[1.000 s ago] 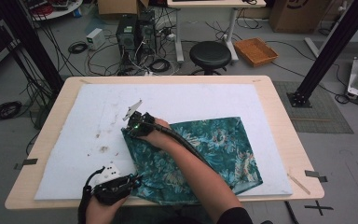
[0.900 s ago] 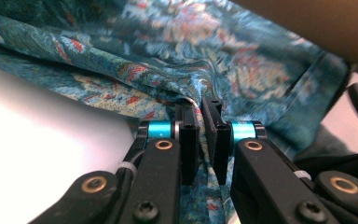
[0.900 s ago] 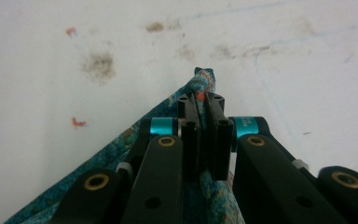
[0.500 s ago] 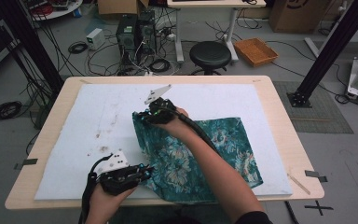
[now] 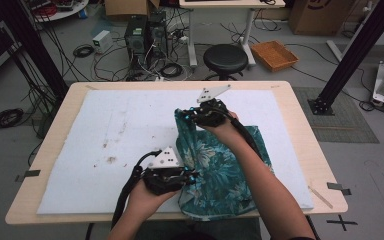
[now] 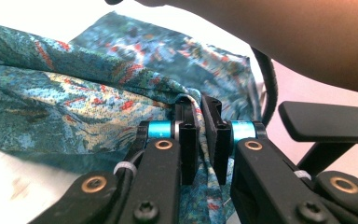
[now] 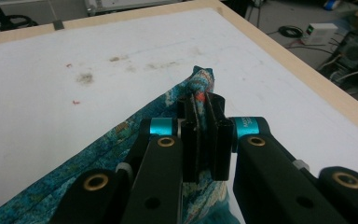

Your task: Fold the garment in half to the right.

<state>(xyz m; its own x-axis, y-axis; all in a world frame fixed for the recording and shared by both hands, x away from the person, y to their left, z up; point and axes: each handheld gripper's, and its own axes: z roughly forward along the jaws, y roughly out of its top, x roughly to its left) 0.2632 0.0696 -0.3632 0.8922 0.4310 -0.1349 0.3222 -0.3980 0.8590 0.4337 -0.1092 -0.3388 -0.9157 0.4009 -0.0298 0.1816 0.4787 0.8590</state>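
While both hand-held grippers pinch the cloth [image 5: 220, 170], the right hand-held gripper [image 5: 192, 116] has carried its corner rightward across the counter [image 5: 300, 120], folding it; the left hand-held gripper [image 5: 187, 176] anchors the near edge.

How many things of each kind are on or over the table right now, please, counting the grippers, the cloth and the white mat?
Grippers: 2, the left gripper and the right gripper, each shut on the cloth.
Teal patterned cloth: 1.
White mat covering the table: 1.
Total: 4.
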